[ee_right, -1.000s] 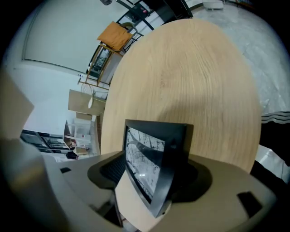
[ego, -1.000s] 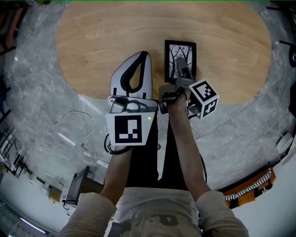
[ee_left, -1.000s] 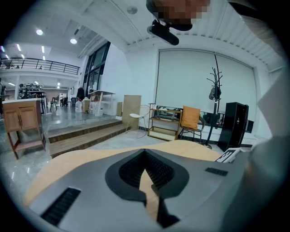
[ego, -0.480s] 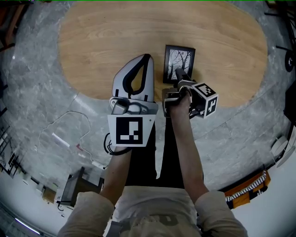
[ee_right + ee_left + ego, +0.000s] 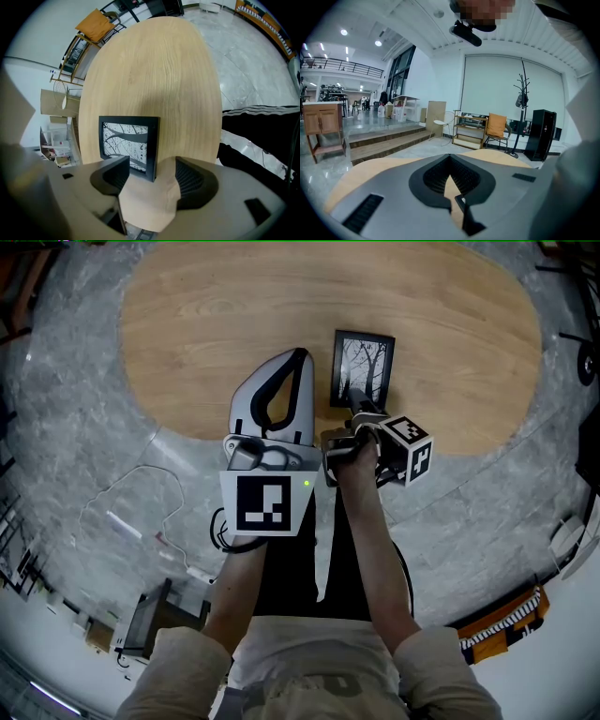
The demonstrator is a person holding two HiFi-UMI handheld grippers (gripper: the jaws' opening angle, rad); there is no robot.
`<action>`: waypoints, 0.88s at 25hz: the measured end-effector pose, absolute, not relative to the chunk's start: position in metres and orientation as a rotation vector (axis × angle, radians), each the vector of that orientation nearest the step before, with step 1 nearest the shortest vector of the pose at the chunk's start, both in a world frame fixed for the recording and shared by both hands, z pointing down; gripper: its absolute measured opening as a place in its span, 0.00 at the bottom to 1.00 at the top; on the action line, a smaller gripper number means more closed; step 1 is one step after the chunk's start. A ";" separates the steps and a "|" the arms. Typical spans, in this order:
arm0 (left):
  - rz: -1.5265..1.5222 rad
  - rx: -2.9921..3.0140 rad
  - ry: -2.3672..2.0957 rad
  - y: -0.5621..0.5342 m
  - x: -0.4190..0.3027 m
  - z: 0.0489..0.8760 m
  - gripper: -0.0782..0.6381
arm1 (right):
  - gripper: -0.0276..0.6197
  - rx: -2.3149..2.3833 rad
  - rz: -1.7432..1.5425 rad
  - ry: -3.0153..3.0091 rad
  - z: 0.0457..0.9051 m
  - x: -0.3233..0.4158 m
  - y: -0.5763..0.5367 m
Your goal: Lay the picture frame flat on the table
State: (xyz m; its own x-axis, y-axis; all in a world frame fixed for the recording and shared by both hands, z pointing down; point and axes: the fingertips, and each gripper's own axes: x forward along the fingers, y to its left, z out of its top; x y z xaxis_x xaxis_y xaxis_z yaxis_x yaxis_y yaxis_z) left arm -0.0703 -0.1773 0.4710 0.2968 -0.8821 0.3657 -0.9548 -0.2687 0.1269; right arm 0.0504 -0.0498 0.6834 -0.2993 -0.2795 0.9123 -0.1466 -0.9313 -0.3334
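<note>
The black picture frame (image 5: 364, 367), holding a black-and-white tree print, lies flat on the oval wooden table (image 5: 206, 324) near its front edge. My right gripper (image 5: 360, 407) sits just at the frame's near edge, jaws open. In the right gripper view the frame (image 5: 127, 143) lies ahead, its near corner reaching in between the jaws of the right gripper (image 5: 150, 172) without being clamped. To the frame's left my left gripper (image 5: 297, 355) hovers over the table, shut and empty. The left gripper (image 5: 450, 157) looks across the table into the room.
Grey marble floor surrounds the table, with a cable (image 5: 141, 498) lying on it at the left. The left gripper view shows wooden steps (image 5: 379, 140), a coat stand (image 5: 520, 112), a chair with an orange cushion (image 5: 497, 126) and a black cabinet (image 5: 541, 133) beyond the table.
My right gripper has drawn back toward the person, from over the frame to its near edge. The frame stays flat. The left gripper has hardly moved.
</note>
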 end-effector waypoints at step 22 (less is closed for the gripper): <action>0.278 2.281 -1.712 -0.181 -0.065 0.450 0.12 | 0.05 -1.831 -2.210 0.998 0.617 0.063 -0.123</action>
